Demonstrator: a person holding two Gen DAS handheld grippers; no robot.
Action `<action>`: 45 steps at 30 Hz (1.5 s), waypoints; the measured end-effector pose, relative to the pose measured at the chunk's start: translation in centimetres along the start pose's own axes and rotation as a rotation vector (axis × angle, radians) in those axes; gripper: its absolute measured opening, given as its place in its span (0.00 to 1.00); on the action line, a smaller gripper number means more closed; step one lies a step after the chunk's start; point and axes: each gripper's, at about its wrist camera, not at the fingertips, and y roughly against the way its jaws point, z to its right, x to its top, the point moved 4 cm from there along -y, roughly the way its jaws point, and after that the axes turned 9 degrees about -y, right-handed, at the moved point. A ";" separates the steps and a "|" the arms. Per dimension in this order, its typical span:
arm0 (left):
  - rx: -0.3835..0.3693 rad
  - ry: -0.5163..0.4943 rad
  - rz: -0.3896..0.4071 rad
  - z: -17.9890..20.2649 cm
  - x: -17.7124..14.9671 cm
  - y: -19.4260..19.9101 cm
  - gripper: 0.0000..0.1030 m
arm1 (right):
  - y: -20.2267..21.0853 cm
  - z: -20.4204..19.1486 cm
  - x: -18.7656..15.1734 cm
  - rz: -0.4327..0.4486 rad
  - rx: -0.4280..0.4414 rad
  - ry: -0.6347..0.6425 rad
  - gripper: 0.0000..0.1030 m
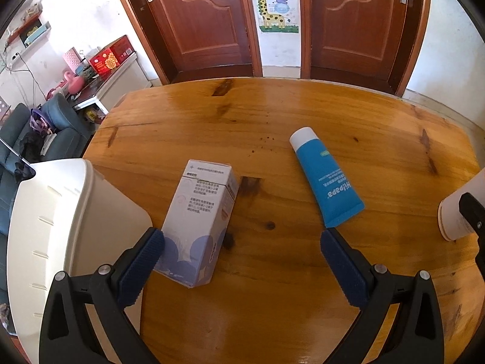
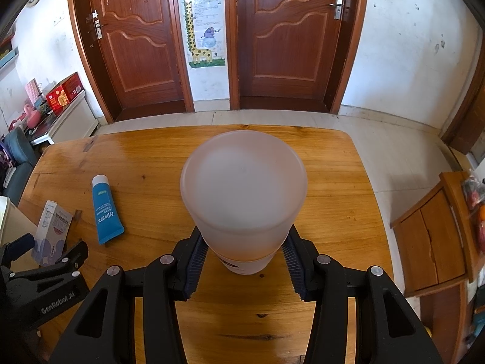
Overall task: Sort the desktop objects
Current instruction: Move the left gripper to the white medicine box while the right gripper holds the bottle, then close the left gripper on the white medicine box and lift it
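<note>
The glossy orange-brown wooden table (image 1: 272, 115) carries all items under my inspection. At nine o'clock of my left wrist view stands a large cream plastic bin (image 1: 60, 218), its rim overhanging the table's left edge. My right gripper (image 2: 244, 261) has its jaws clamped on the lower body of a frosted white cylindrical jar (image 2: 244, 188); the blue ribbed pads (image 2: 195, 261) press both sides. I cannot tell whether the jar's base rests on the table or hangs just above it. That jar also shows at three o'clock of my left view. My left gripper (image 1: 242, 242) has its jaws wide apart, gripping nothing. Its left pad (image 1: 142, 264) sits just beside the near end of a white and lavender printed cardboard box (image 1: 200, 218), which lies on its side just right of the bin. A blue plastic tube with a white cap (image 1: 326, 176) lies flat toward one o'clock, cap pointing away, apart from the box.
</note>
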 end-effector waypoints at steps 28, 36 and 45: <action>0.014 0.057 0.006 -0.7 0.4 0.1 1.00 | 0.0 0.1 -0.4 -0.008 0.006 0.010 0.46; -0.026 0.043 -0.020 -0.4 0.0 -1.0 1.00 | -0.1 0.1 -0.5 -0.009 0.007 0.010 0.46; -0.051 0.047 -0.040 -0.1 -0.6 -2.1 0.98 | 0.0 0.0 -0.6 -0.005 0.005 0.010 0.46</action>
